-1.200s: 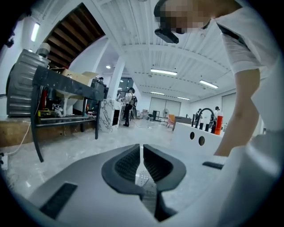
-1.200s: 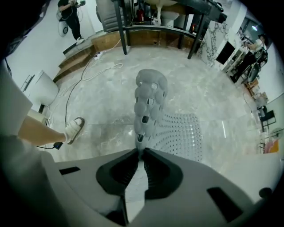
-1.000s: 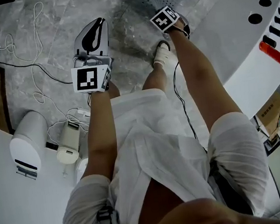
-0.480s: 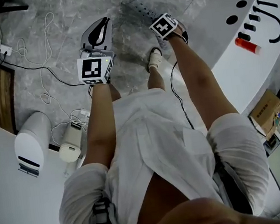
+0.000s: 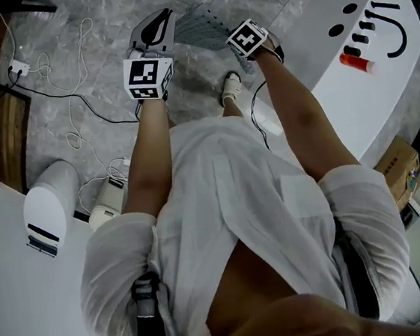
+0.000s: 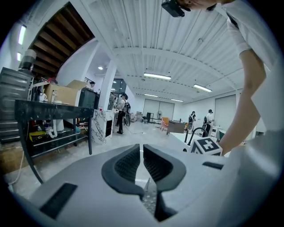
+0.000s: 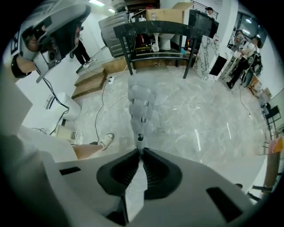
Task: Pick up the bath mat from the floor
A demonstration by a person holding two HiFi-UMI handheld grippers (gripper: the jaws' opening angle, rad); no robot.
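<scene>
The right claw is pressed together on one edge of the bath mat. It pinches the thin perforated sheet right at its tips, so the rest trails out beyond them above the marbled floor. The left claw is almost closed as well, and a strip of holed grey material sits deep between its jaws, so it appears to grip another part of the mat. In the head view the mat stretches between the two claws, just beyond the person's shoe, and seems clear of the floor rather than lying on it. Holding it at two separate points likely keeps the floppy sheet spread and stops it folding or dragging. The pick-up looks essentially done, and a slip from either thin pinch is the main risk.
</scene>
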